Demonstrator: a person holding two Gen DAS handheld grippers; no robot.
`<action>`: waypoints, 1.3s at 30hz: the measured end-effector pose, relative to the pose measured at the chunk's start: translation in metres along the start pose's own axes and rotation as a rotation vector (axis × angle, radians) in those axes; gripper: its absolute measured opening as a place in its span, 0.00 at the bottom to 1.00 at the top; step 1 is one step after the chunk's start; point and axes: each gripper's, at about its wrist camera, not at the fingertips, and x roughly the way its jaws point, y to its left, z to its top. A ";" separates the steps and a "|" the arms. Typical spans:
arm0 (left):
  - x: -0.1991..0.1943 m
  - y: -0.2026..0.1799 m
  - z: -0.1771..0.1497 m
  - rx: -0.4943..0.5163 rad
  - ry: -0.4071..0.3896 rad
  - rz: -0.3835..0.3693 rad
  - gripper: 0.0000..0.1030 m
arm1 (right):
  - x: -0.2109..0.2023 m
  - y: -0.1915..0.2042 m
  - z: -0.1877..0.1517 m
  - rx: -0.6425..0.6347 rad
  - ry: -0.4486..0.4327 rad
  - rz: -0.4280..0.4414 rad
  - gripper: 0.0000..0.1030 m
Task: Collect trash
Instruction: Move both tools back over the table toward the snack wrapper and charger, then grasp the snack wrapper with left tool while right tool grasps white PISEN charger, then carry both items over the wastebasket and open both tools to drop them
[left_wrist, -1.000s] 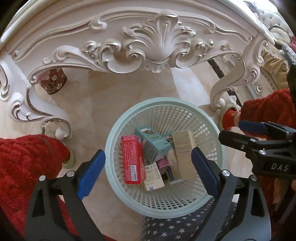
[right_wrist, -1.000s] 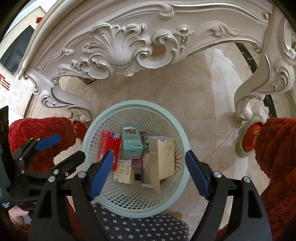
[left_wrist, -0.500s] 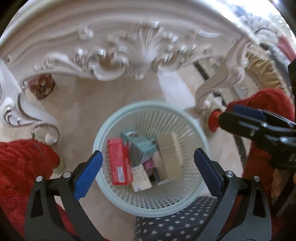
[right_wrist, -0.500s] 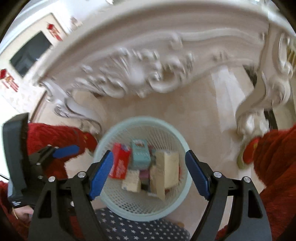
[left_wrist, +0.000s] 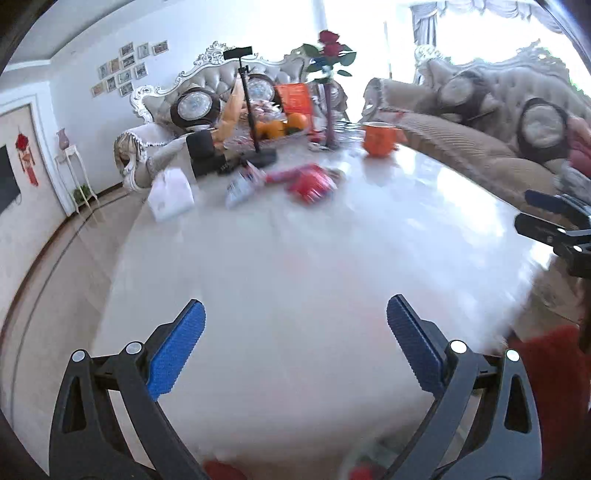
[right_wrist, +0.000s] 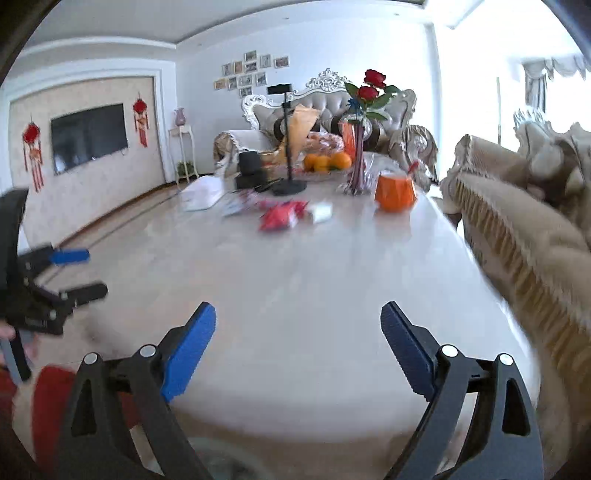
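Outstanding: red wrapper and, seemingly, blurred packets, far on table. My left gripper and right gripper: spread, empty.

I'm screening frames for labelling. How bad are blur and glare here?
Left wrist view: the red crinkled wrapper is smeared by motion blur; the windows blow out and glare streaks the glossy cream tabletop. Right wrist view: the wrapper is blurred too; the open right claw stays sharp.

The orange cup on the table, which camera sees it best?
The right wrist view: the orange cup stands fairly sharp beside the purple vase, its faceted side facing the camera. In the left wrist view the cup shows too, but farther off and washed out by window glare.
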 end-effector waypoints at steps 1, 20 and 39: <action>0.021 0.010 0.017 -0.007 0.010 -0.007 0.93 | 0.019 -0.004 0.011 -0.005 0.014 -0.001 0.84; 0.287 0.085 0.143 -0.088 0.163 0.036 0.93 | 0.296 -0.027 0.106 -0.213 0.287 0.037 0.84; 0.300 0.106 0.145 -0.211 0.245 -0.024 0.46 | 0.306 -0.026 0.100 -0.082 0.387 0.051 0.60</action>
